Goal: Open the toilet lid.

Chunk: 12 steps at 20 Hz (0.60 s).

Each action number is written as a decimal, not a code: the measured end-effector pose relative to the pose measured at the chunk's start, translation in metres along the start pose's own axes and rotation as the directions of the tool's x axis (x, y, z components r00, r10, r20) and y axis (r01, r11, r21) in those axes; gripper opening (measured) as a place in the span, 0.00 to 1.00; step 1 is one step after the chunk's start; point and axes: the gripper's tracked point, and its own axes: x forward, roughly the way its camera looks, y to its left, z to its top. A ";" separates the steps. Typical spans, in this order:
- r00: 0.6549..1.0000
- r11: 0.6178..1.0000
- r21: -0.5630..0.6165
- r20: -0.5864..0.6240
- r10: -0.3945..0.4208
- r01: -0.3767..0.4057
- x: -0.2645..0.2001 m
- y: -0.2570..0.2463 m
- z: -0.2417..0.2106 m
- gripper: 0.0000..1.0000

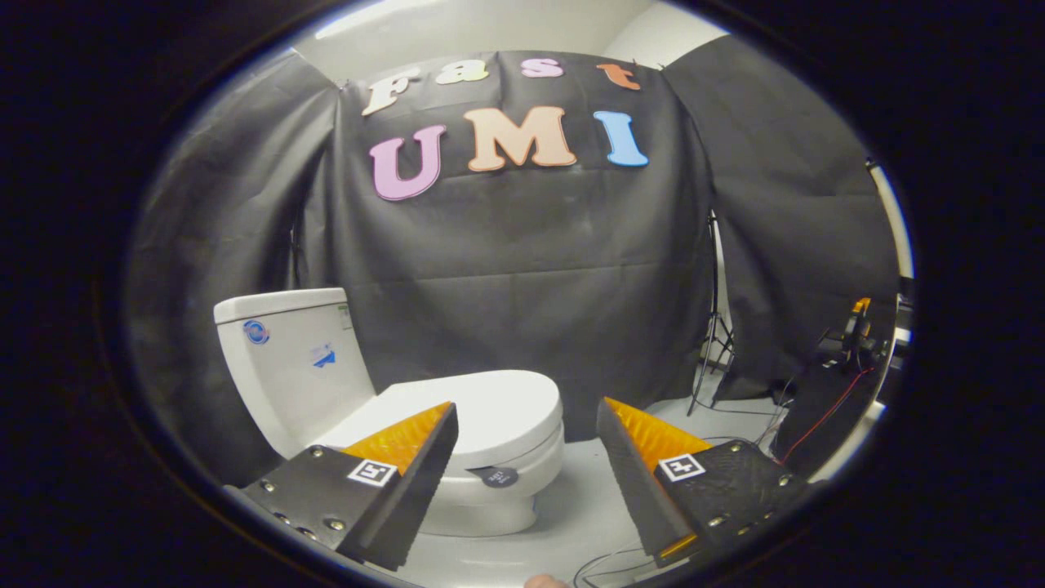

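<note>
A white toilet [490,498] stands on the pale floor, its tank [290,359] toward the left against the black cloth wall. The lid [490,408] lies flat and closed over the seat. My gripper [526,416] is open, fingers spread wide with nothing between them. The left finger [424,457] overlaps the lid's near left part in the view, and the lid's front edge shows in the gap between the fingers. The right finger [629,465] is off to the right of the bowl. I am some way short of the toilet.
A light stand [714,343] rises by the cloth wall, beyond the right finger. Cables [604,563] trail over the floor near the fingers. A dark piece of equipment with red wires [833,400] sits farther right. Bare floor [588,482] lies right of the bowl.
</note>
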 end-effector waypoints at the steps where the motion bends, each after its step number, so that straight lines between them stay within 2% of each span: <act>1: 1.000 1.000 -0.002 -0.003 -0.001 0.001 0.000 0.000 -0.003 1.00; 12: 1.000 1.000 -0.002 -0.027 0.010 -0.010 0.008 0.010 -0.006 1.00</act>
